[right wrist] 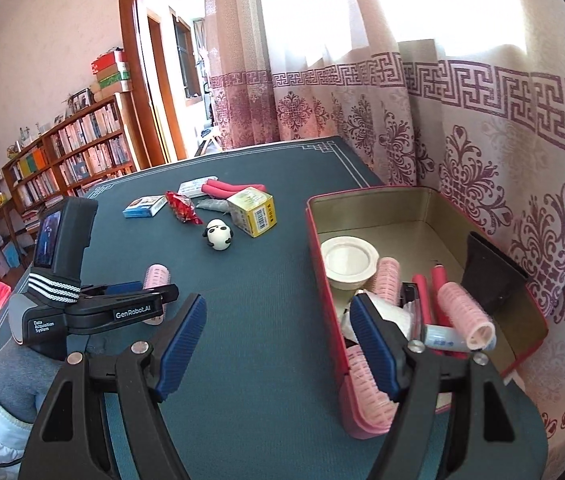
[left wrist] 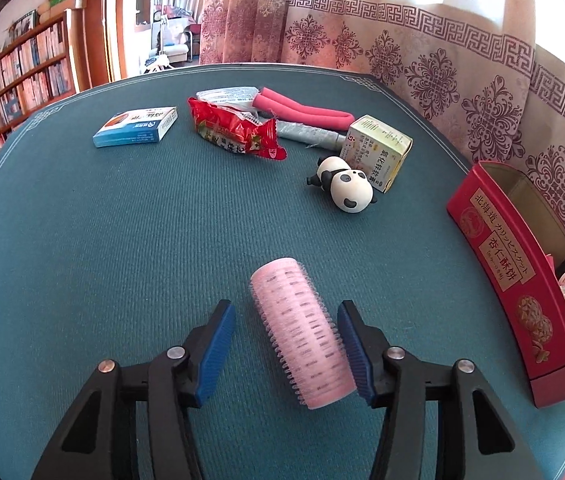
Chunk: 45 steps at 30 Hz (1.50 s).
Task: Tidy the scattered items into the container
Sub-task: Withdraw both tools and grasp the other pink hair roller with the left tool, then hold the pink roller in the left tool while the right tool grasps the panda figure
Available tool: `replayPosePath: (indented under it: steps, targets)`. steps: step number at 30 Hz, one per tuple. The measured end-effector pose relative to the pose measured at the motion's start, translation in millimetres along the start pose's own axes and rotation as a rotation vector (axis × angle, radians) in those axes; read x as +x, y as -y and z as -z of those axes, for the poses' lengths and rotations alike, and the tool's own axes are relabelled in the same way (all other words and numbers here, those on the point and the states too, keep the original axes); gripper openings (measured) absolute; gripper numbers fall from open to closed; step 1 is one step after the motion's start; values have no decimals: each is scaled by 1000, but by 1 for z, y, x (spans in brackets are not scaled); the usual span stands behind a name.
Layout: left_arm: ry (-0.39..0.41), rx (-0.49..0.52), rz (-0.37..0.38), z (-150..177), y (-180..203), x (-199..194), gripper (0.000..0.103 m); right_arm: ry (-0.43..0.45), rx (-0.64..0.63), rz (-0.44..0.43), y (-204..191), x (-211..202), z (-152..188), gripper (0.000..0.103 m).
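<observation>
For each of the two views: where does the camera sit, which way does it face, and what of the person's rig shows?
Left wrist: on the left gripper, looking down past its blue pads at the pink roller between them.
Right wrist: on the right gripper, open, facing the table and red tin; the left gripper and a sleeve show.
Shared: panda, roller, tin.

Counter (left wrist: 82,240) has a teal woven cover with a white border line. On it: pink hair roller (left wrist: 302,336) near front, panda toy (left wrist: 344,188), blue box (left wrist: 136,126), red snack packet (left wrist: 234,130), yellow-green carton (left wrist: 378,152), pink foam tubes (left wrist: 302,112). Red tin (left wrist: 514,280) sits at the right edge.
</observation>
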State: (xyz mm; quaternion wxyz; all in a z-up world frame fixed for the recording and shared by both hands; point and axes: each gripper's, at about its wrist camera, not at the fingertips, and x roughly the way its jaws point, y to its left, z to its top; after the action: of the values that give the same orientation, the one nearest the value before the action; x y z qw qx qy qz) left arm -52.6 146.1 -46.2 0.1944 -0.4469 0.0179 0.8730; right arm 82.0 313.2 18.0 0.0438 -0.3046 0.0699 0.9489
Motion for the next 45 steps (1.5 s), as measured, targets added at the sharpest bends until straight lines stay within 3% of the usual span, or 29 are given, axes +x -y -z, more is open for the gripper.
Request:
replayPosePath:
  steps: [2,6,14,34,38,45]
  targets:
    - [-1,10,22,-1,0,-1,38,-18,-23,-25,-9,9,-1,78]
    - [8,15,23,0,-7,-6,33,-71,-13,-87,-19,32,-7,78]
    - [50,-33,-3,-7,-43,-19,33,-137,33,-163,-37,86,-30,78]
    - [35,-76,60,-2,-59,-3,33,-234,-22,-70,-57,197,-62,77]
    - [46,-79,64,-1,-59,-3,33,-252,-41,-57,-60,211,-63,70]
    - [53,-83,71,-1,-60,-3,33,-244,-98,-32,-67,218,-58,43]
